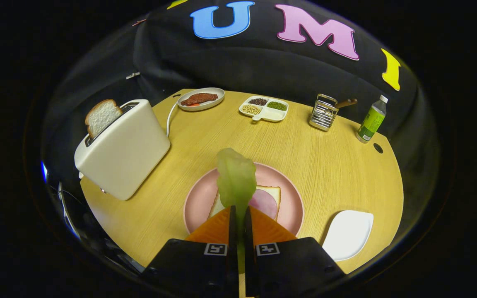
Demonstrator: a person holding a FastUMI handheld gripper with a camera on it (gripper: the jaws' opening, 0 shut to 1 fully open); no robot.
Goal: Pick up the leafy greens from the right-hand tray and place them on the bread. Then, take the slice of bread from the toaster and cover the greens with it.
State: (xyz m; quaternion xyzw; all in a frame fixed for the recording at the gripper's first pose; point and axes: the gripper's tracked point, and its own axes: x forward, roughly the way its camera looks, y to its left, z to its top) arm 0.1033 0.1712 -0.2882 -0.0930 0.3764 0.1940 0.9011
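My gripper [239, 216] is shut on a pale green leaf [235, 180], which sticks up between the fingertips and hangs above the pink plate [292, 198]. On that plate lies a slice of bread [272, 193] with a round pink slice of ham [264, 203] on top, partly hidden by the leaf and my fingers. To the left stands a white toaster [124, 151] with a slice of bread [101, 116] poking out of its slot. An empty white tray [348, 234] sits to the right of the plate.
At the back of the round wooden table [329, 165] are a white plate with meat [201, 99], a divided dish of beans [264, 108], a metal rack [324, 112] and a green bottle [372, 120]. The toaster's cord [169, 120] runs behind it.
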